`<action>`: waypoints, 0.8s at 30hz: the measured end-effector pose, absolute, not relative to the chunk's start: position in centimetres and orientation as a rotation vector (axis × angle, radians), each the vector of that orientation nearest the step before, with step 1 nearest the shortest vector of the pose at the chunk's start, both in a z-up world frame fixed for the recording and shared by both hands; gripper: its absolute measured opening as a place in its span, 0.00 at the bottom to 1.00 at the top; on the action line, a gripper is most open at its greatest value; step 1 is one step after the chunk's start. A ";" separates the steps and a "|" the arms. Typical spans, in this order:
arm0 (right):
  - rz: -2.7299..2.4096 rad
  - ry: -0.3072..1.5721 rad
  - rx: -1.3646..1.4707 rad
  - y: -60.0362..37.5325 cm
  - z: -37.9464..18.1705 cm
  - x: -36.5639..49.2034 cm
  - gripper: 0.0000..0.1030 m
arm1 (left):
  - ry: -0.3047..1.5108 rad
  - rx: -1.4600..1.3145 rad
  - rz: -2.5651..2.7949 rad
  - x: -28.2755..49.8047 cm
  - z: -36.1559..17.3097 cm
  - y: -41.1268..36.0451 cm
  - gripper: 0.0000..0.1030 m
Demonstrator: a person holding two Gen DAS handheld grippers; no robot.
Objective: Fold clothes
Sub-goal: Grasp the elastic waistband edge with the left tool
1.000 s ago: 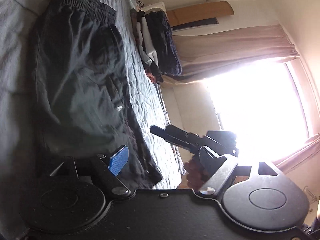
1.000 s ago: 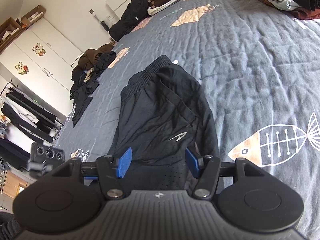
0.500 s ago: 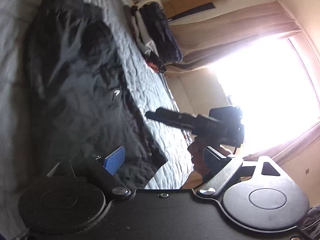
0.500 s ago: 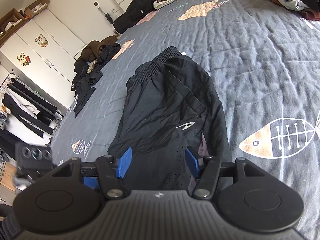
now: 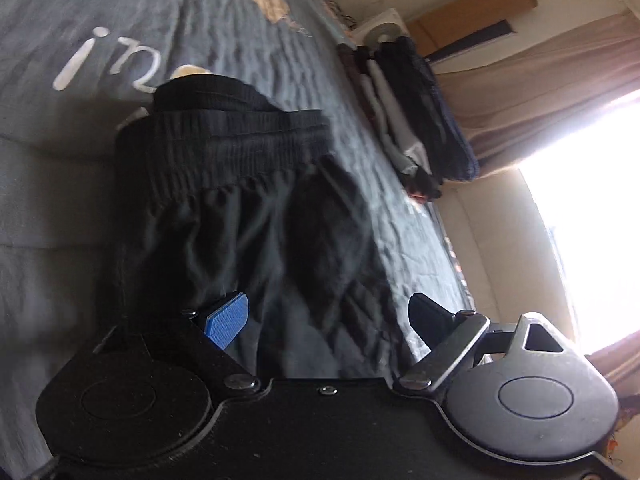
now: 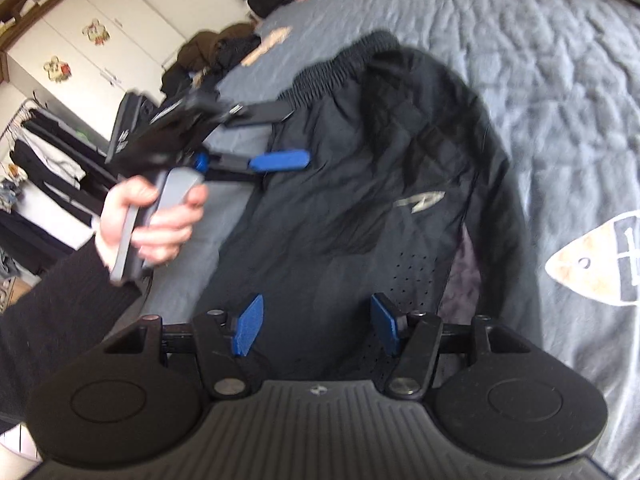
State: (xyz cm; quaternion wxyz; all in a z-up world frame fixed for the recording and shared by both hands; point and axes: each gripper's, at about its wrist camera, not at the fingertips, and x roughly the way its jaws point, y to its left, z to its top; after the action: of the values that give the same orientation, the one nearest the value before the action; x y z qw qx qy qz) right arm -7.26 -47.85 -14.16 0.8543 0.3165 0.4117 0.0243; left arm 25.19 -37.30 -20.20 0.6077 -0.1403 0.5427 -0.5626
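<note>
— Where are your tongs right now?

— My right gripper [image 6: 316, 326] hangs just above the hem end of the black shorts [image 6: 360, 200], blue pads apart with only bare fabric showing between them, nothing pinched. My left gripper [image 6: 280, 136] reaches in from nine o'clock in the right wrist view, jaws wide apart and empty, over the shorts' side edge below the waistband [image 5: 224, 136]. My left hand [image 6: 152, 220] wraps its handle.

— And the shorts themselves?

— Flat on the grey bedspread [image 6: 540, 60], waistband toward twelve o'clock, logo facing up, one side already lapped over the other by the look of it.

— How would you do this fold well?

— I'd say pinch both layers at the edge, not just the top one, set the two grips at matching spots, and lift evenly so the slick cloth doesn't slide or bunch. Carry the hem to the waistband and square it before letting go.

— Anything you can't make out?

— The hem itself is hidden under my right gripper's body. Both views are blurred, so whether either pad brushes the fabric I can't tell. The window glare at three o'clock washes out the left view, and the folded pile [image 5: 416, 108] beyond stays vague.
</note>
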 end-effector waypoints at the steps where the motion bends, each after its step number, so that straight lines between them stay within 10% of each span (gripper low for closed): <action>1: 0.049 0.887 0.666 -47.7 -14.8 -7.0 0.57 | 1.257 -0.340 -1.283 25.8 -20.4 -37.5 0.81; 13: 0.067 0.902 0.659 -47.2 -14.9 -7.3 0.58 | 0.699 0.508 -1.391 23.8 -7.9 -38.9 0.70; 24: 0.149 0.840 0.630 -46.2 -12.8 -6.1 0.58 | 0.812 0.808 -1.341 27.1 -13.0 -41.9 0.51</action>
State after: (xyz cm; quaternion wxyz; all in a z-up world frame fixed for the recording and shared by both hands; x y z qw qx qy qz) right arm -6.15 -46.17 -12.79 0.8628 0.3003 0.4005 0.0709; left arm 27.09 -41.87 -12.99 0.6358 0.3535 0.3553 -0.5870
